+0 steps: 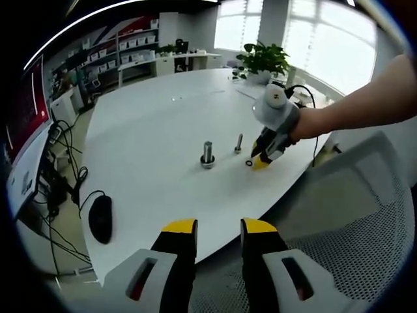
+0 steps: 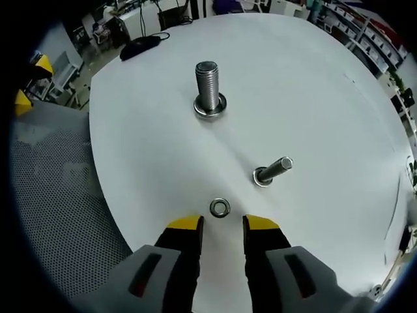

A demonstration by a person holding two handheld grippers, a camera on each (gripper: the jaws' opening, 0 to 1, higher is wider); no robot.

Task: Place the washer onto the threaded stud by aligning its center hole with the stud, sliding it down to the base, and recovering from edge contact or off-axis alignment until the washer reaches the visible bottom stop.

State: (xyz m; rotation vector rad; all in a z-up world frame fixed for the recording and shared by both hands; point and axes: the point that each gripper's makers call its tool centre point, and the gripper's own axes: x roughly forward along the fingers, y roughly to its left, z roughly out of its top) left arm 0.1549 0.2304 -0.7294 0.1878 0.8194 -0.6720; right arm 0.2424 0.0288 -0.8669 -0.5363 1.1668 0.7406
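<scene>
one washer [image 2: 219,208] flat on table [image 2: 326,85] | right gripper [image 2: 221,225] jaws apart

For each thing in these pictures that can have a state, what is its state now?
washer: flat on the table, free, just ahead of the right gripper's tips
large stud: upright, a ring already at its base
small stud: standing on its head, bare
right gripper: open, empty
left gripper: open, empty, off the table's edge
mouse: on the table, untouched

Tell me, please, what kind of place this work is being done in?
Probably an office or lab workroom: a large white round-edged table, wall shelves of white storage boxes, a green potted plant by bright windows, and a black computer mouse.
</scene>
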